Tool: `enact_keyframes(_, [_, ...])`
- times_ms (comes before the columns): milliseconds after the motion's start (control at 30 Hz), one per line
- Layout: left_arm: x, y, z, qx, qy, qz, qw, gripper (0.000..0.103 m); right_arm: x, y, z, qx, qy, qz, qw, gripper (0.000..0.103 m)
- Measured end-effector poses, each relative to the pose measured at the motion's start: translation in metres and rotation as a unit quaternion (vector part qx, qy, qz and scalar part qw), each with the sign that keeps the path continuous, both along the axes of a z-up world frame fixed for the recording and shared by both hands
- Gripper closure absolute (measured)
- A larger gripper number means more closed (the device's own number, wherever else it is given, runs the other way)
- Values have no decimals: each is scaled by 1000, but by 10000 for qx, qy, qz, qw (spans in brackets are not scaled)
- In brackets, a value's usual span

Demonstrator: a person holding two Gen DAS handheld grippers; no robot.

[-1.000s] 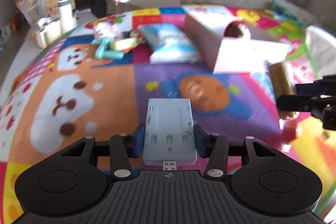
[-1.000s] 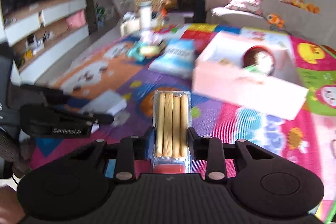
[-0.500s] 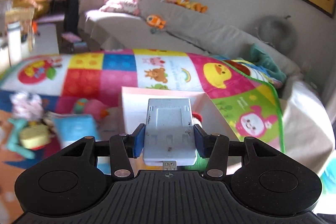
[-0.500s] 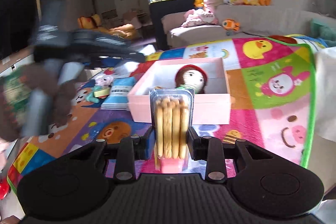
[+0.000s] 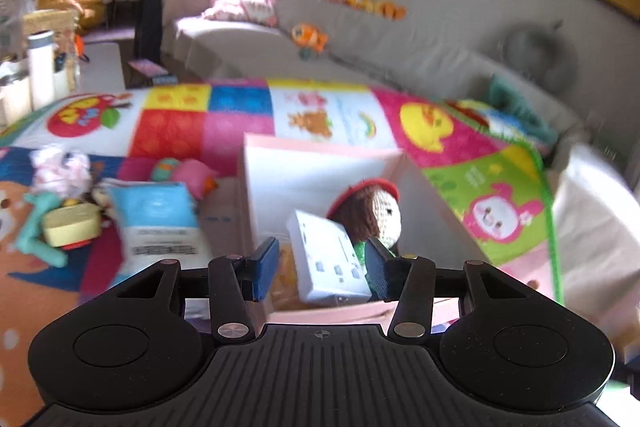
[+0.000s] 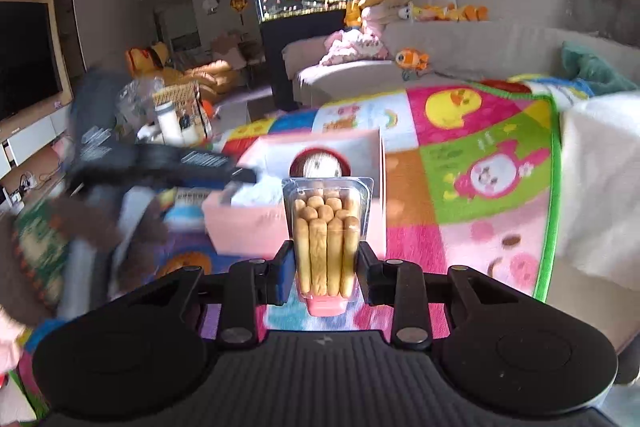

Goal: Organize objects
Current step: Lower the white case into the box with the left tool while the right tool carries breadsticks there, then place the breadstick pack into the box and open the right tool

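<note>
Patchwork fabric in bright cartoon squares, the play mat (image 5: 240,115) spread widest under everything. On it sat a pink cardboard box (image 5: 256,195), open-topped and rectangular, its near wall partly hidden behind the left gripper (image 5: 322,263). Inside lay a knitted doll (image 5: 380,215) with brown yarn hair and a red beret, and a flat white plastic device (image 5: 328,259) tilted against the doll; the box floor beneath them was hard to make out. The left gripper's blue-padded fingers stood apart, holding nothing, just over the device. Left of the box lay a soft blue-and-white wipes pack (image 5: 156,219). The right gripper (image 6: 322,269) was clamped on a clear plastic tray of biscuit sticks (image 6: 326,239), held upright before the box; the left gripper showed there only as a dark blur.
</note>
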State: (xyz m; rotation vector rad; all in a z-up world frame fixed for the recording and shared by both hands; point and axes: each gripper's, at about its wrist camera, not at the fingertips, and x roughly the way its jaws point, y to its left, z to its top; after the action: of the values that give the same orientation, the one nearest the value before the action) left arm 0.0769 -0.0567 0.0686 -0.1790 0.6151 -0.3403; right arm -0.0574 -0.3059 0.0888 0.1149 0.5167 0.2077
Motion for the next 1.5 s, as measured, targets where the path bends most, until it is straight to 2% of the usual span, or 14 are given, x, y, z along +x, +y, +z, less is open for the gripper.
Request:
enact_keyframes(133, [-33, 29, -2, -271, -166, -42, 9995, 52, 16, -8, 30, -31, -342, -83, 9994, 72])
enact_keyframes(200, [-48, 39, -9, -236, -211, -122, 9994, 52, 32, -7, 43, -141, -419, -137, 9989, 72])
enact_keyframes(300, [-69, 58, -22, -207, -115, -260, 9994, 52, 64, 1, 52, -482, -274, -131, 9984, 72])
enact_keyframes(367, [-76, 73, -30, -303, 6, -215, 9993, 52, 86, 9, 52, -668, -23, -57, 9977, 72])
enact_keyframes(500, [-81, 99, -38, -576, 150, -68, 9982, 52, 143, 24, 36, -690, 757, 21, 9947, 72])
enact_keyframes(600, [-85, 114, -39, -660, 137, 50, 9977, 52, 183, 34, 7, -746, 1344, -121, 9880, 72])
enact_keyframes(833, [-82, 133, -52, -765, 274, 274, 9963, 52, 222, 56, -19, -1200, 1403, -289, 9824, 70])
enact_keyframes(900, [-81, 134, -58, -821, 321, 295, 9957, 52, 225, 63, -25, -1453, 1335, -324, 9798, 70])
enact_keyframes(967, [-82, 133, -62, -846, 365, 257, 9954, 52, 225, 64, -25, -1468, 1342, -339, 9794, 70])
enact_keyframes(1100, [-83, 131, -67, -863, 340, 193, 9955, 52, 223, 63, -28, -1637, 1681, -165, 9719, 70])
enact_keyframes(1167, [-84, 132, -71, -913, 297, 201, 9952, 52, 217, 62, -26, -1701, 1611, -49, 9722, 67])
enact_keyframes(1233, [-86, 132, -78, -913, 311, 191, 9952, 53, 211, 52, -14, -1412, 1432, -129, 9795, 46])
enact_keyframes(1333, [-88, 134, -79, -1005, 238, 162, 9945, 53, 201, 35, 12, -913, 1045, -286, 9899, 42])
enact_keyframes(1500, [-87, 132, -80, -982, 287, 180, 9946, 53, 190, 41, 32, -1057, 490, -404, 9924, 42])
